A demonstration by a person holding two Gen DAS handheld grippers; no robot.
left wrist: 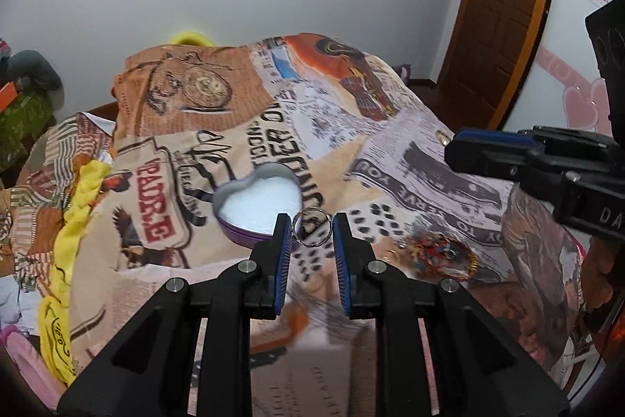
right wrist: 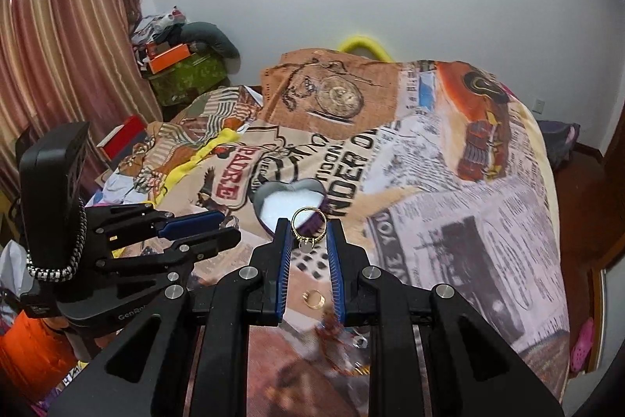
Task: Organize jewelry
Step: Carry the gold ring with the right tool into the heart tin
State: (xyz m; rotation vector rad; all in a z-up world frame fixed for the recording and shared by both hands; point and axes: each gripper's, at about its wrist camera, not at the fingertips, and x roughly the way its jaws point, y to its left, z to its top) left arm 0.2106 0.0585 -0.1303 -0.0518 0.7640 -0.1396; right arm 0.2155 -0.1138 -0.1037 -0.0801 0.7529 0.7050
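Observation:
My left gripper (left wrist: 312, 227) is shut on a silver ring (left wrist: 311, 226), held just right of and in front of a heart-shaped purple tin (left wrist: 258, 200) with white padding inside. My right gripper (right wrist: 308, 229) is shut on a gold ring with a pale stone (right wrist: 308, 224), held in front of the same tin (right wrist: 290, 203). The left gripper also shows in the right wrist view (right wrist: 230, 229), left of the tin. The right gripper shows in the left wrist view (left wrist: 453, 151), to the right. A gold band ring (right wrist: 313, 298) lies on the blanket under my right gripper.
A printed newspaper-pattern blanket (left wrist: 390, 151) covers the bed. A colourful beaded bracelet with other small jewelry (left wrist: 441, 253) lies on it to the right of my left gripper. A yellow cloth (left wrist: 74, 221) hangs at the left edge. A wooden door (left wrist: 504, 6) stands at the right.

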